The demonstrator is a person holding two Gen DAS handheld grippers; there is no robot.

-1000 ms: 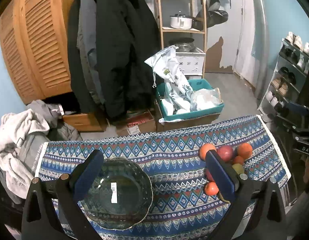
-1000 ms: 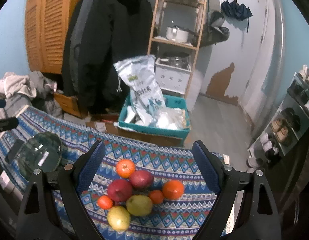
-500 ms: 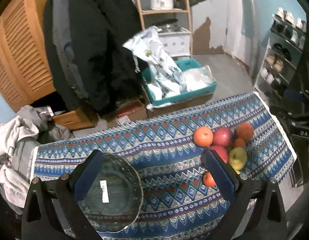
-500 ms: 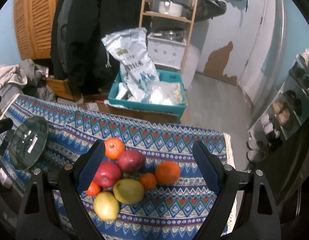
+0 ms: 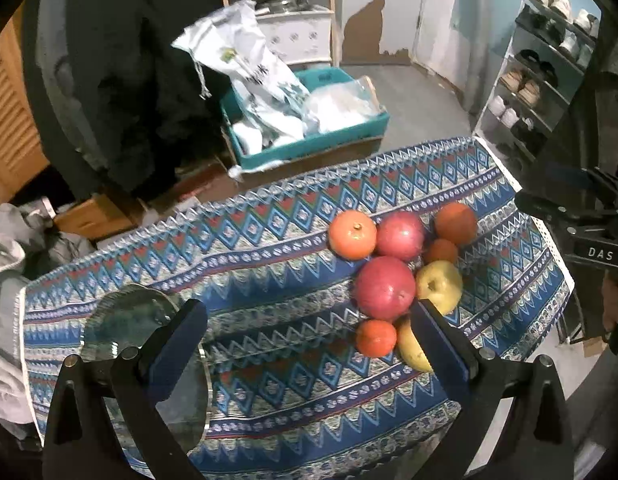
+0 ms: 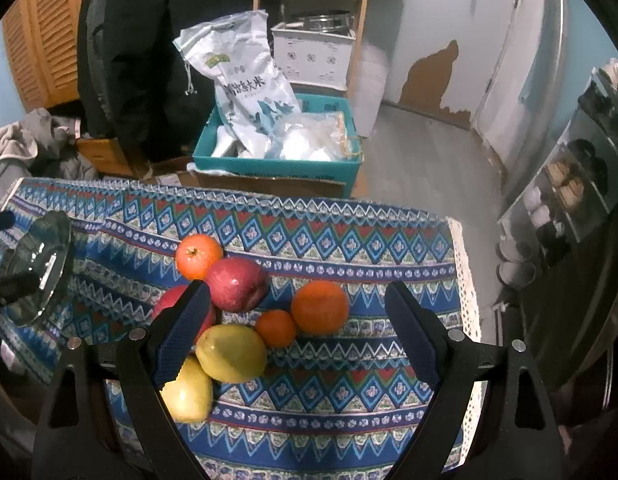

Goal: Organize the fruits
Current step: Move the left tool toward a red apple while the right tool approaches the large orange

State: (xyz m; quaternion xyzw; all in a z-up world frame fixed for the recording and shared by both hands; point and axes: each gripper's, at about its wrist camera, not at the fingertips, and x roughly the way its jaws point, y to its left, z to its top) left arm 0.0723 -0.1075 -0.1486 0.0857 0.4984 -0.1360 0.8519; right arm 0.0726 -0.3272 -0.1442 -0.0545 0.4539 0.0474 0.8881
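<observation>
Several fruits lie bunched on the patterned tablecloth [image 5: 269,280]: two red apples [image 5: 385,288] [image 6: 237,284], oranges [image 5: 352,234] [image 6: 320,307], small tangerines [image 5: 375,338] [image 6: 275,328] and yellow pears [image 5: 439,286] [image 6: 231,354]. A clear glass bowl [image 5: 145,356] stands empty at the table's left, seen also at the left edge as the bowl [image 6: 41,256]. My left gripper [image 5: 309,344] is open above the cloth between bowl and fruit. My right gripper [image 6: 297,320] is open over the pile, its left finger [image 6: 181,332] in front of a red apple.
Beyond the table's far edge stand a teal crate [image 6: 277,164] with a white rice bag [image 6: 245,84], a dark hanging coat [image 5: 121,80], a wooden shelf [image 6: 309,20] and a shoe rack [image 5: 549,60]. Clothes [image 5: 5,264] are heaped on the left.
Both grippers have come down and forward toward the table. The fruit pile looks larger and nearer in both views. The bowl has slid toward the lower left of the left wrist view.
</observation>
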